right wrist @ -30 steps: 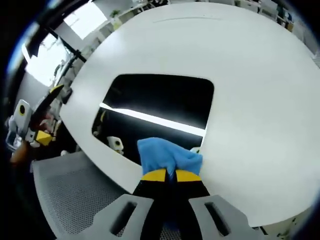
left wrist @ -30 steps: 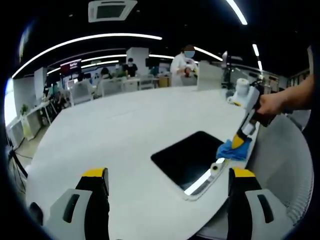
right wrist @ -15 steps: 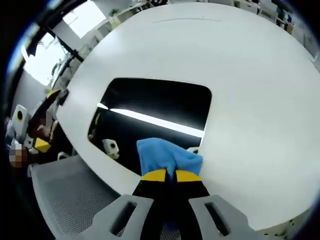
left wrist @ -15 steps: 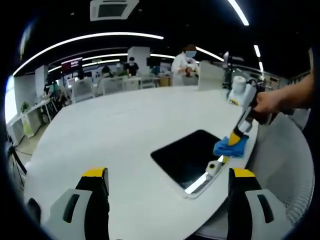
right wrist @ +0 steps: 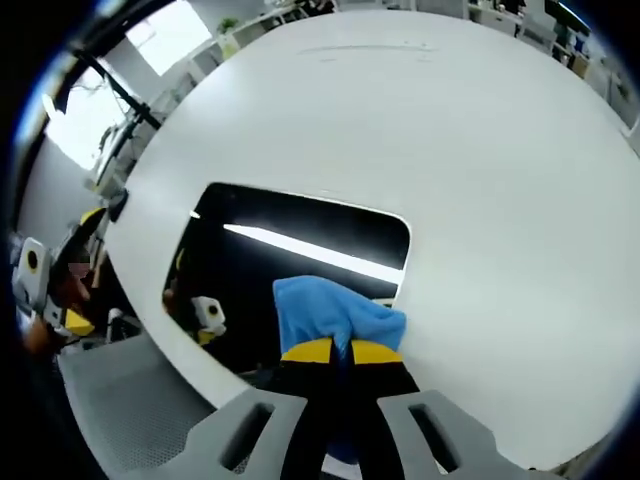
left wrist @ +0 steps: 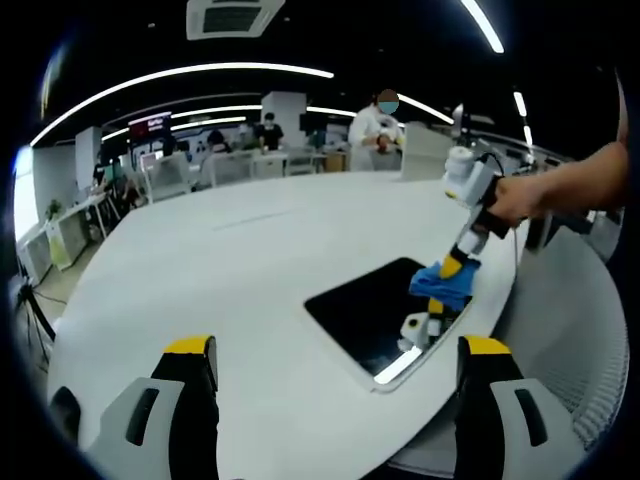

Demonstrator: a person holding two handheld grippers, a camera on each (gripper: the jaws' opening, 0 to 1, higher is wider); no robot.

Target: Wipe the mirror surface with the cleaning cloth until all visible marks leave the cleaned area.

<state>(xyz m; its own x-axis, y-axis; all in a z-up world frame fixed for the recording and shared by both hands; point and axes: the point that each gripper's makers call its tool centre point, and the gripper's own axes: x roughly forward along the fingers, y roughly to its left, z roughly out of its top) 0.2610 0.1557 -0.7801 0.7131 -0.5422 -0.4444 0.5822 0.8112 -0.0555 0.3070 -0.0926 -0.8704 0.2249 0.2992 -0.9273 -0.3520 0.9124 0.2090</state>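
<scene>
you're wiping: right gripper is clamping the blue cleaning cloth on the mirror; left gripper is hanging open; next, sweep across.

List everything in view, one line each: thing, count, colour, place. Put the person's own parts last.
table: one, white, round, under everything
mirror: one, dark reflective, flat on the table near its edge
cleaning cloth: one, blue, on the mirror's near edge, clamped in the right tool
chairs: grey mesh, beside the table edge
ceiling lights: several, white strips, overhead
people: several, beyond the table's far side
left tool: one, yellow-tipped, open, over the table
right tool: one, yellow-tipped, shut on the cloth
hand: one, holding the right tool
</scene>
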